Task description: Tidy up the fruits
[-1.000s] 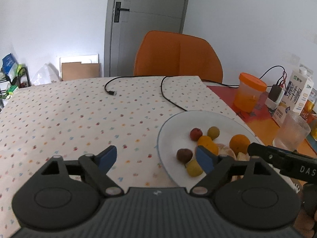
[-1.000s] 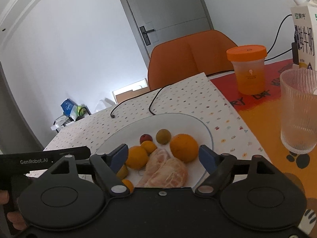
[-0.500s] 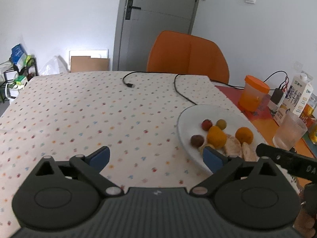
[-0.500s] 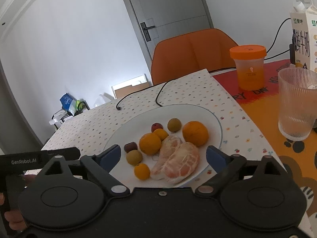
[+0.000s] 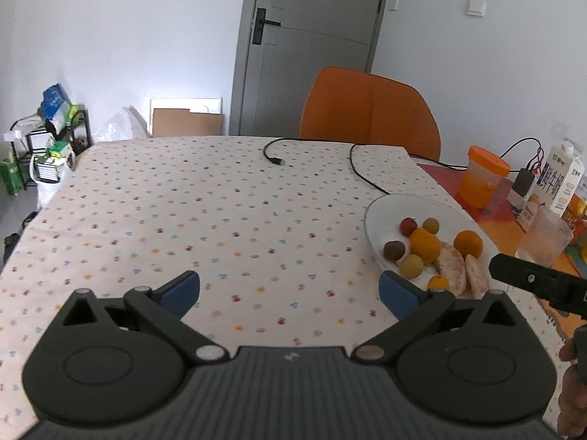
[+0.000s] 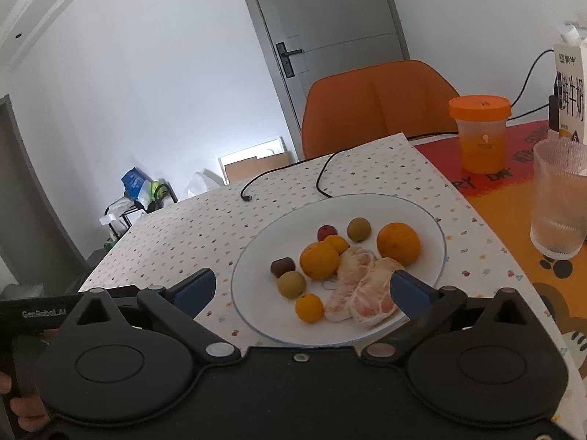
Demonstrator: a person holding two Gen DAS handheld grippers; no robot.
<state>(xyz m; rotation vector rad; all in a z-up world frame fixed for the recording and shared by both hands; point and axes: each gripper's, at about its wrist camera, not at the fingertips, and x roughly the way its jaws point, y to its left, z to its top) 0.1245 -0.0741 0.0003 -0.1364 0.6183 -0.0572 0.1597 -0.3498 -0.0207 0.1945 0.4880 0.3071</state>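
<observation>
White-walled room, grey door (image 5: 308,51) behind an orange chair (image 5: 370,110) at the far edge of the table. The table carries a dotted tablecloth (image 5: 205,212) on its left part and a red-and-orange mat (image 6: 513,198) on its right. A black cable (image 5: 352,161) trails across the cloth's far end.

On the cloth's right side sits a white plate (image 6: 256,304), holding all the fruit. Peeled orange segments (image 6: 367,289) lie at the plate's near right, touching each other. A whole orange (image 6: 398,244) rests behind them; a second orange (image 6: 319,259) sits near the plate's middle. Around it: a small red fruit (image 6: 324,233), a green-brown fruit (image 6: 358,229) at the far side, a dark purple fruit (image 6: 282,267), another green-brown fruit (image 6: 291,284), and a small orange fruit (image 6: 309,307) nearest the camera.

On the mat: a milk carton (image 5: 557,179), a ribbed glass (image 6: 559,198), an orange-lidded tub (image 6: 480,132).

Left gripper (image 5: 290,289) hovers over bare cloth, left of the plate, jaws wide apart, holding nothing. Right gripper (image 6: 301,289) hangs over the plate's near edge, jaws wide apart, empty, the fruit lying between and beyond its fingers.
</observation>
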